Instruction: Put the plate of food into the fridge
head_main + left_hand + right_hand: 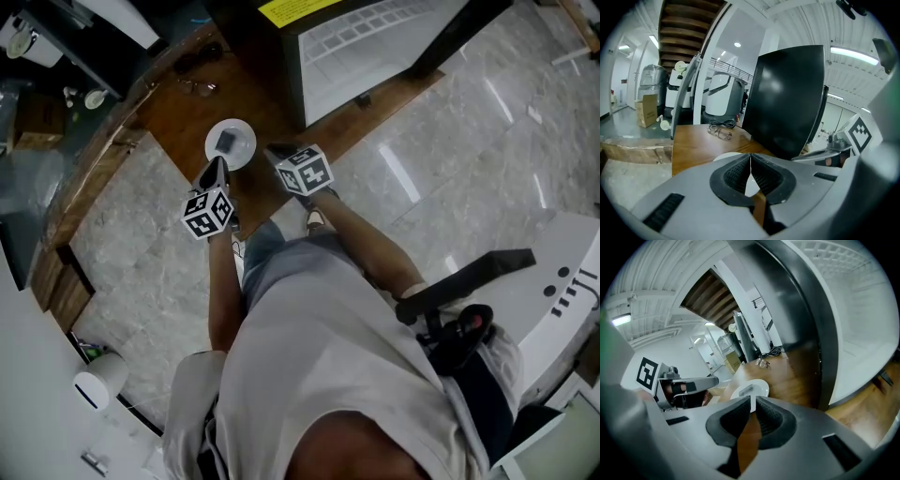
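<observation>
A white plate with a grey piece of food lies on the brown wooden surface in front of the black fridge. The fridge door stands open and shows its white shelved inside. My left gripper is shut and empty, with its tips at the plate's near left edge. My right gripper is shut and empty, just right of the plate. The plate shows past the shut jaws in the right gripper view. Its rim peeks over the jaws in the left gripper view.
Glasses and a dark cable lie on the wood beyond the plate. A cardboard box stands at the far left. Pale marble floor lies to the right, and white equipment stands behind me.
</observation>
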Motion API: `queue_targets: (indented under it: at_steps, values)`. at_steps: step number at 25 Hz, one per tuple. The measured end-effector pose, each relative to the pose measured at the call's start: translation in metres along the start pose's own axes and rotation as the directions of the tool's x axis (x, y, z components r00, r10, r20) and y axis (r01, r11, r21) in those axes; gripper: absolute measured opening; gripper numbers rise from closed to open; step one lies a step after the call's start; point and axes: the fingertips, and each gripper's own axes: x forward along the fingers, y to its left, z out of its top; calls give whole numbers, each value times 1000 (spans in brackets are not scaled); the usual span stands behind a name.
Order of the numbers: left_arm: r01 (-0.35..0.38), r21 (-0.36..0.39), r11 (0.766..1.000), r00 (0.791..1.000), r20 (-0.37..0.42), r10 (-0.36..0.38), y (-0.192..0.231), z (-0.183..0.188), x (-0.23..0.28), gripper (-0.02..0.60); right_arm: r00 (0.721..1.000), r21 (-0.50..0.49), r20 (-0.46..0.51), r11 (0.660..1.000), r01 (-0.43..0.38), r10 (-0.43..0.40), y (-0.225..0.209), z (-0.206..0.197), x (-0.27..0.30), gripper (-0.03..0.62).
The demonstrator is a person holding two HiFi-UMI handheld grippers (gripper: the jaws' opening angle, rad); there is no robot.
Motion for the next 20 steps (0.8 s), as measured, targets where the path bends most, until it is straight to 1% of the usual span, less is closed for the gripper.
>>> queue_targets:
  at_steps: [4,6,7,8,9,12,15,17,19,20]
  values:
    - [-13,38,999,999,-46,15,40,21,25,20,998,43,-59,999,2,1,-10,12,34,23]
    - [-8,66,998,995,-98,15,81,36,50,20,996,47,-90,999,6,-1,-10,34,72,25]
    - [3,80,997,991,-136,8,105,43,66,20,994,57,-110,998,8,-2,-10,47,96,49]
    - [20,93,995,983,-181,-3,127,48,82,20,991,74,-134,997,11,-1,-10,58,120,125]
    - [44,104,994,973,-230,-19,146,51,97,20,987,97,-159,995,20,-4,-11,65,141,180]
    - [128,129,983,932,-354,-75,198,59,141,20,972,148,-230,986,76,-41,-21,84,204,181]
    - [203,156,967,892,-437,-117,250,71,182,20,961,229,-270,966,121,-57,-28,102,266,181]
    - [273,186,944,867,-473,-157,273,66,199,20,964,340,-261,931,135,-45,-27,100,291,181]
    - [349,215,912,845,-494,-207,285,58,210,20,974,456,-223,878,144,-44,-27,96,300,180]
    - [383,215,898,835,-497,-237,289,57,214,20,977,493,-207,857,151,-53,-28,95,302,181]
